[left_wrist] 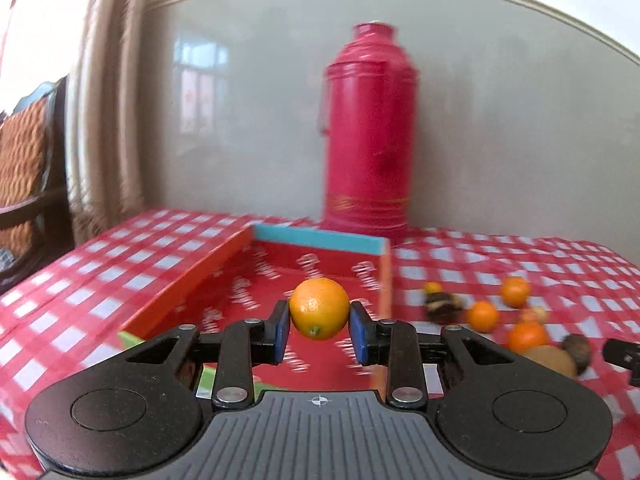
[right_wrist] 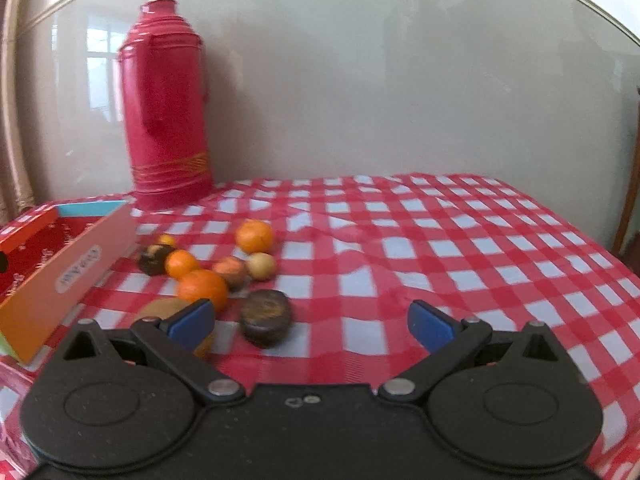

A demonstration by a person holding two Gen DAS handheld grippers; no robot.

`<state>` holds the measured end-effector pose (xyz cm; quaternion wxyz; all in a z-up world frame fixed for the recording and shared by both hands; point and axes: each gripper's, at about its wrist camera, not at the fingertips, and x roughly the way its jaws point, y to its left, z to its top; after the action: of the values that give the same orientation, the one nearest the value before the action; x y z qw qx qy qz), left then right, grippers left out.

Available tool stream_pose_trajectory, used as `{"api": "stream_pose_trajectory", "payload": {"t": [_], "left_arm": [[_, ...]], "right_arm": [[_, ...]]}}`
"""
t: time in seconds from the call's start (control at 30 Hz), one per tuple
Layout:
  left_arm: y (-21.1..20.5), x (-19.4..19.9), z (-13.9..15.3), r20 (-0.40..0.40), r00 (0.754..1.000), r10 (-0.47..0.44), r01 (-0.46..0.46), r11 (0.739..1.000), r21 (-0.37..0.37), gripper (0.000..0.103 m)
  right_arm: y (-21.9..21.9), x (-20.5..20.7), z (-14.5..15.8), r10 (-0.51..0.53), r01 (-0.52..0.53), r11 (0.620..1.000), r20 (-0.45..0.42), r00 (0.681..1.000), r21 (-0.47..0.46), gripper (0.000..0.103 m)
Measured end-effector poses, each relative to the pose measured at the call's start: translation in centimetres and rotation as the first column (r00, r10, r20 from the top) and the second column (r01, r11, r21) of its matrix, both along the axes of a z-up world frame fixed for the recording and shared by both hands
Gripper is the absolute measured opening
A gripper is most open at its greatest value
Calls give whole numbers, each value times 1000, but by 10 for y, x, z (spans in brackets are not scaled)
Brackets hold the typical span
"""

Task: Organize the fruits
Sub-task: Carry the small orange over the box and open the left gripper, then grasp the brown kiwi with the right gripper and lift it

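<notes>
My left gripper (left_wrist: 320,330) is clamped on an orange (left_wrist: 319,308) above the box (left_wrist: 316,239). My right gripper (right_wrist: 312,326) is spread wide, with loose fruit (right_wrist: 200,286) at its ten o'clock.

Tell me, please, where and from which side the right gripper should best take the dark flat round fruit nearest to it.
Grip the dark fruit across its rounded sides, coming from above. It lies flat and low on the tablecloth, apart from the oranges, with free cloth on its right.
</notes>
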<state>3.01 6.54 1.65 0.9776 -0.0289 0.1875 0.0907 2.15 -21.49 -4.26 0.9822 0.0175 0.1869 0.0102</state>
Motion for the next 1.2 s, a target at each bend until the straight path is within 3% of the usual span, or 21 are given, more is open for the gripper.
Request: {"api": "stream_pose_trajectory", "payload": {"t": [0.1, 0.13, 0.17, 0.23, 0.3, 0.57, 0.7, 0.97, 1.2], "left_arm": [[17, 4, -5, -32, 999, 14, -15, 1000, -19, 32], [20, 1, -4, -26, 1000, 4, -5, 1000, -25, 48], [21, -3, -3, -9, 1000, 0, 0, 1000, -17, 81], [16, -10, 1, 34, 999, 26, -27, 999, 28, 103], [15, -16, 4, 68, 998, 14, -17, 999, 44, 103], [19, -20, 6, 56, 998, -7, 7, 1000, 9, 103], [17, -22, 4, 46, 999, 8, -8, 1000, 1, 103], [18, -24, 2, 36, 999, 36, -36, 999, 1, 103], [36, -26, -1, -16, 1000, 15, -16, 1000, -15, 103]], "right_arm": [[13, -1, 1, 28, -28, 999, 17, 999, -30, 97], [16, -1, 1, 35, -34, 999, 19, 999, -40, 97], [19, -1, 1, 39, -38, 998, 19, 999, -48, 97], [25, 0, 0, 48, -47, 997, 15, 999, -63, 97], [29, 0, 0, 53, -52, 996, 15, 998, -73, 97], [25, -2, 0, 31, -30, 997, 22, 999, -69, 97], [12, -3, 1, 18, -17, 1000, 22, 1000, -24, 97], [23, -7, 1, 138, -138, 990, 18, 990, 6, 95], [50, 3, -2, 145, -145, 989, -26, 989, -3, 90]]}}
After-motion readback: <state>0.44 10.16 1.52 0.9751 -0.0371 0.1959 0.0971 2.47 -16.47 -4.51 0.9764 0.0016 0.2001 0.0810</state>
